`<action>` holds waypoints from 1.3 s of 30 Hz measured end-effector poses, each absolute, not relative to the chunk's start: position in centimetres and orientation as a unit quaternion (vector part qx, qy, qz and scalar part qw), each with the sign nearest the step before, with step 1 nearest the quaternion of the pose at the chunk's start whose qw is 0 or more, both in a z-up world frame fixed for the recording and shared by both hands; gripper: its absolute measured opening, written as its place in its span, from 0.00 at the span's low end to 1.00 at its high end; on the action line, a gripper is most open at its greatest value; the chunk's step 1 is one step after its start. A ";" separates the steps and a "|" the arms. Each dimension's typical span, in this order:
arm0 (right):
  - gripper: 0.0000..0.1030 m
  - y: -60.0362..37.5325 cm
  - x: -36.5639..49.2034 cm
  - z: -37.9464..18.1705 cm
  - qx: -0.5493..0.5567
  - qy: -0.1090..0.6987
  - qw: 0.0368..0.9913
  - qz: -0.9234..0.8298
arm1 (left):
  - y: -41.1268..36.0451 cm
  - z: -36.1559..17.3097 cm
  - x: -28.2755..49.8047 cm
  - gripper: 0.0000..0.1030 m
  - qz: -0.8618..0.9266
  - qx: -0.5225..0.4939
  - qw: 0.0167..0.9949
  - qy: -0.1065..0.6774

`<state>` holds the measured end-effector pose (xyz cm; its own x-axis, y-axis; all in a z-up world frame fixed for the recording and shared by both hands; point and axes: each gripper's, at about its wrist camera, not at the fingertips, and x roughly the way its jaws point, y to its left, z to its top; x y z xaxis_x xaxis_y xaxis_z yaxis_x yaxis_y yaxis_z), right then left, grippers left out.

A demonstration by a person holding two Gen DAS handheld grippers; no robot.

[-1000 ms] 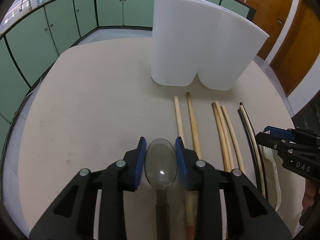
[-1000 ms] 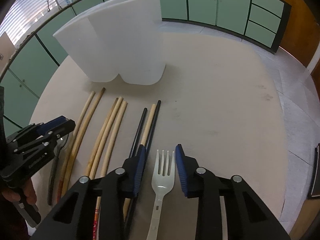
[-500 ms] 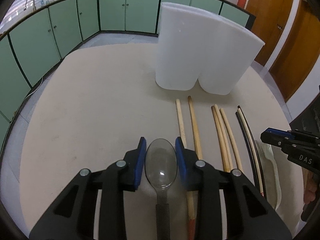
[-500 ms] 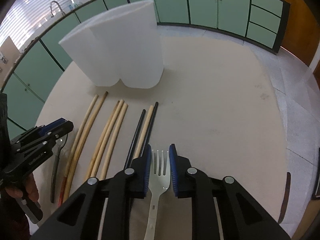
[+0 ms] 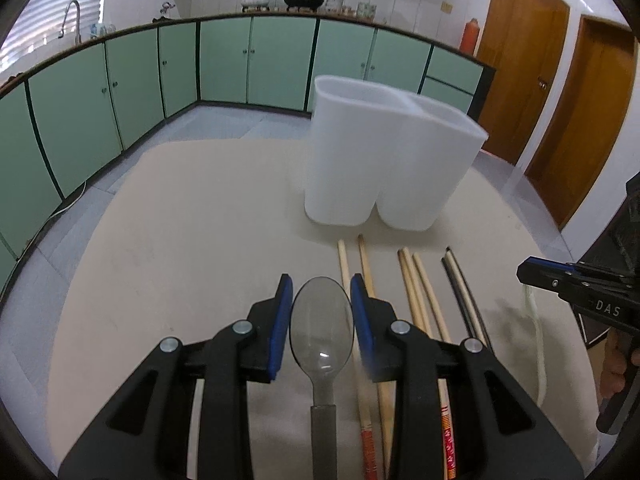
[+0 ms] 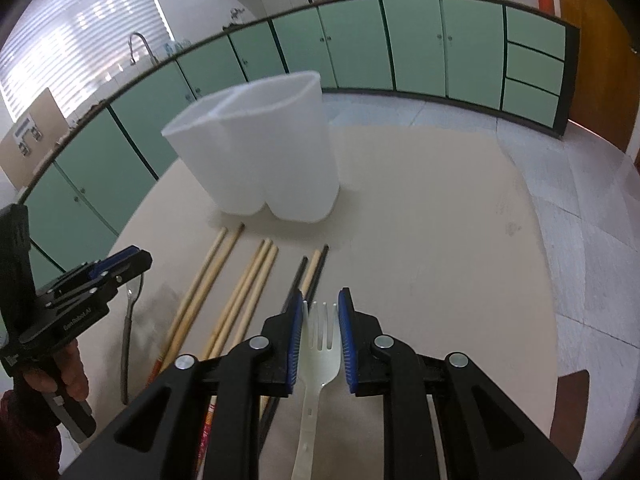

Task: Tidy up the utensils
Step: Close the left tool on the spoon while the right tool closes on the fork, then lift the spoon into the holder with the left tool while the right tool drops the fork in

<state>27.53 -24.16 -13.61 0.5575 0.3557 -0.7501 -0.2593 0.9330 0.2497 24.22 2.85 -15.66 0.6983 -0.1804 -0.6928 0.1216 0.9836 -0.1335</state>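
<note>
Gripping a translucent grey spoon (image 5: 321,322) by its bowl, the left hand-held gripper (image 5: 321,312) has its blue pads pressed on either side, jaws narrowly parted around it; the spoon is on the near side of the white two-compartment holder (image 5: 390,160), lifted off the beige counter (image 5: 180,220); the right hand-held gripper (image 6: 321,332) is closed on the head of a white plastic fork (image 6: 320,344), likewise on the near side of the holder (image 6: 260,148) and raised above the counter (image 6: 440,240); between the holder and the grippers, wooden chopsticks (image 5: 416,288) and a dark pair (image 5: 464,292) lie in rows on the counter, tips toward the holder; a person's hand (image 6: 60,376) grasps the left gripper's handle.
</note>
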 end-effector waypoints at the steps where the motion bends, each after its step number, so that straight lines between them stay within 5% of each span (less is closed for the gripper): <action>1: 0.17 -24.1 27.6 -13.3 0.054 0.431 0.883 0.177 | 2.8 -15.5 24.2 0.28 -0.082 -0.040 0.922 0.376; 39: 0.16 -25.4 28.3 -5.1 0.062 0.282 0.936 0.203 | 2.7 -7.8 24.1 0.27 -0.094 -0.057 0.964 0.242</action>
